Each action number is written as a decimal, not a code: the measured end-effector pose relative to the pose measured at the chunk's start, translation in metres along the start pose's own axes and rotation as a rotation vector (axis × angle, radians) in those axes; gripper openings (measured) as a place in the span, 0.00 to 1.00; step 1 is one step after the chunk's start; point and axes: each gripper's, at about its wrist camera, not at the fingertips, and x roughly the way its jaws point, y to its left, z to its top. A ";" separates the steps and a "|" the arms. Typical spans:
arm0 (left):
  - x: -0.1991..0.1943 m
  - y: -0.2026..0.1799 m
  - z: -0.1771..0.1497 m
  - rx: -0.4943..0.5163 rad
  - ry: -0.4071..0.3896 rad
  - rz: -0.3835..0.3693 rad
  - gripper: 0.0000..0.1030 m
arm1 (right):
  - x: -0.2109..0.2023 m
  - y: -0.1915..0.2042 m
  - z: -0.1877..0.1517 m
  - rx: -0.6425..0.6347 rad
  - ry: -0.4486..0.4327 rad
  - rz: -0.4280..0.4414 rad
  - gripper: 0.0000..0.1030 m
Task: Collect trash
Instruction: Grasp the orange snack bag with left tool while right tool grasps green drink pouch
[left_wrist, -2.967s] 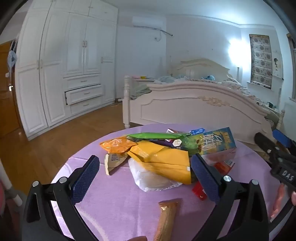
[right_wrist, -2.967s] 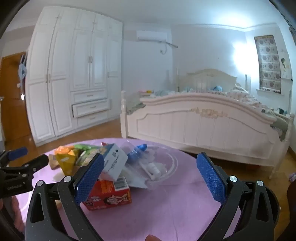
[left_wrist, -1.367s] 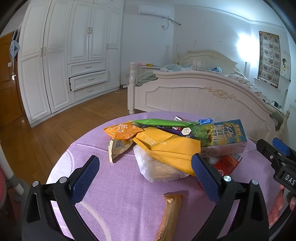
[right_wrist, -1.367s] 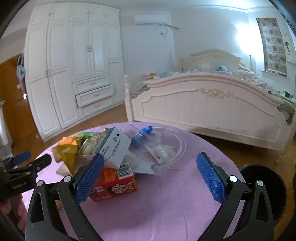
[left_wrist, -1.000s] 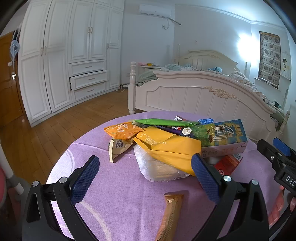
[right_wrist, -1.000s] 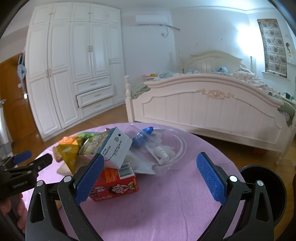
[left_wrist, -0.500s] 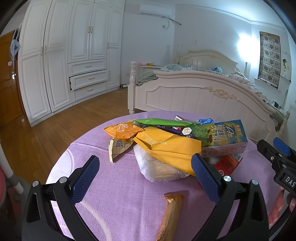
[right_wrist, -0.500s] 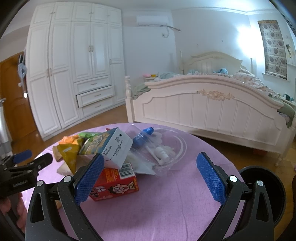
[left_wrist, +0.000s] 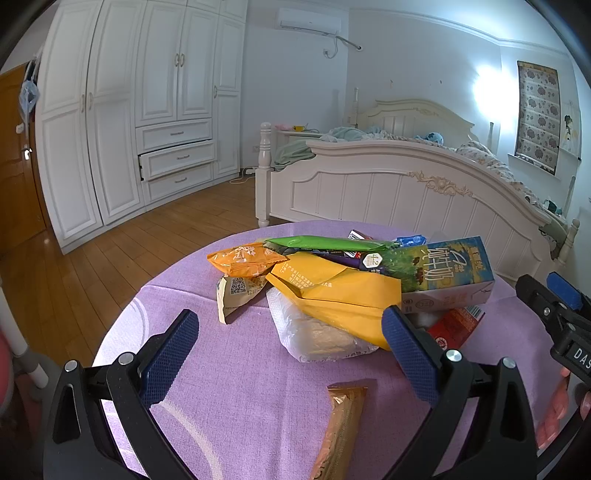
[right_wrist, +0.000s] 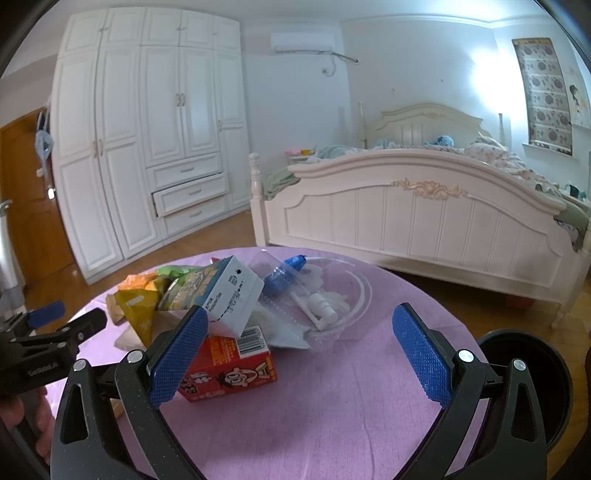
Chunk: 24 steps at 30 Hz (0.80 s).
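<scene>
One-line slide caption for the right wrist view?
Open right claw above a purple table, facing a red carton, milk carton and wrappers; black bin beside it.

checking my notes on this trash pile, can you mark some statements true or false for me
1. Both grippers are open and empty. True: left gripper, right gripper.
2. The milk carton lies on top of the pile. True.
3. The red box sits inside the bin. False: it is on the purple table; the black bin stands beside the table.
4. The gold wrapper is buried under the yellow bag. False: it lies apart, nearer the left gripper.
</scene>
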 end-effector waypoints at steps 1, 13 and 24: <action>0.000 0.000 0.000 0.000 0.000 0.000 0.95 | 0.000 0.000 0.000 0.001 0.000 0.002 0.96; 0.001 0.001 -0.001 -0.004 0.002 -0.001 0.95 | 0.002 -0.011 0.001 0.060 0.010 0.036 0.96; 0.011 0.061 0.015 -0.089 0.090 -0.107 0.95 | 0.027 -0.003 0.063 -0.006 0.156 0.299 0.96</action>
